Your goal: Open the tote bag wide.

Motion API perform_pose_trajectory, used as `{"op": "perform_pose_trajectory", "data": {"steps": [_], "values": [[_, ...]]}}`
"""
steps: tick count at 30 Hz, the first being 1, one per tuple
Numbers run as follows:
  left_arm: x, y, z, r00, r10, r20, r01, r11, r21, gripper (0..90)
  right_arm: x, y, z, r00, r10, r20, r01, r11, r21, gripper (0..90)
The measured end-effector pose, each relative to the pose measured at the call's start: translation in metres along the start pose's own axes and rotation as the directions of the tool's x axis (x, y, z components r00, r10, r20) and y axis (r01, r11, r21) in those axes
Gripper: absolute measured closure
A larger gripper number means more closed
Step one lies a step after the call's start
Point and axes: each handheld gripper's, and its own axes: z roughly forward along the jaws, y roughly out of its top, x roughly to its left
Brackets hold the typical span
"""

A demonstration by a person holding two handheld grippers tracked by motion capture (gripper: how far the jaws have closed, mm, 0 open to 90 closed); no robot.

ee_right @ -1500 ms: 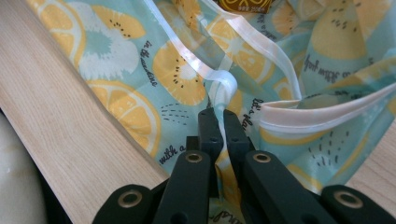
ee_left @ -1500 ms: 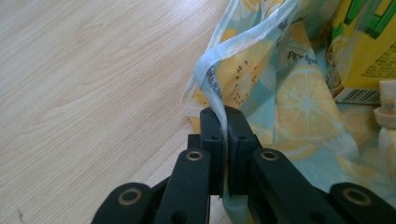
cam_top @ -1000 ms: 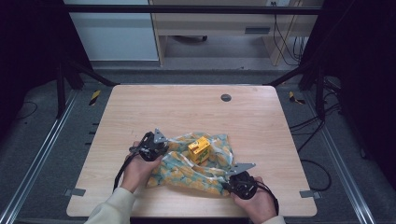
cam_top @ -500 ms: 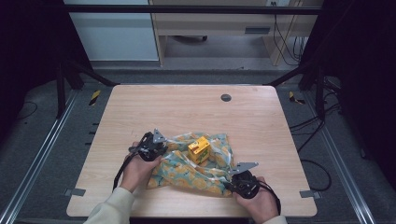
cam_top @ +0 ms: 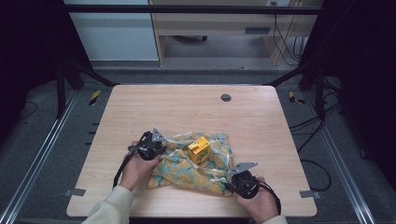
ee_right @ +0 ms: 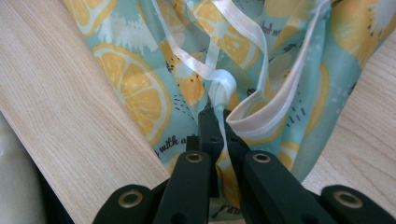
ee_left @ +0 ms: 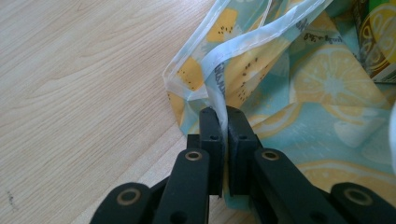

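A crumpled teal cloth printed with orange slices [cam_top: 196, 170] lies near the table's front edge, with a small yellow carton [cam_top: 199, 148] on top of it. My left gripper [cam_top: 156, 145] sits at the cloth's left side, shut on its white-trimmed hem [ee_left: 219, 88]. In the left gripper view the gripper [ee_left: 223, 122] pinches the fabric fold, and the carton's corner [ee_left: 378, 42] shows at the upper right. At the cloth's front right corner my right gripper [cam_top: 236, 179] is shut on the fabric. The right gripper view shows that gripper [ee_right: 219, 123] clamping the cloth [ee_right: 140, 102] beside its white trim [ee_right: 261, 123].
The cloth rests on a light wooden table [cam_top: 187, 112] with a round dark grommet [cam_top: 226, 97] near its far edge. Metal frame rails [cam_top: 42, 154] run along both sides, and cables [cam_top: 313, 140] lie on the floor at the right.
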Motion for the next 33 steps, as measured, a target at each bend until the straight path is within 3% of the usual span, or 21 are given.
{"op": "perform_pose_trajectory", "data": {"steps": [33], "values": [[0.0033,-0.0048,0.0048,1.0,-0.005,0.003,0.005,0.9998,0.021,86.3,-0.0021,-0.0009,0.0001,0.9999,0.014,0.009,-0.014,1.0,0.003,90.0]]}}
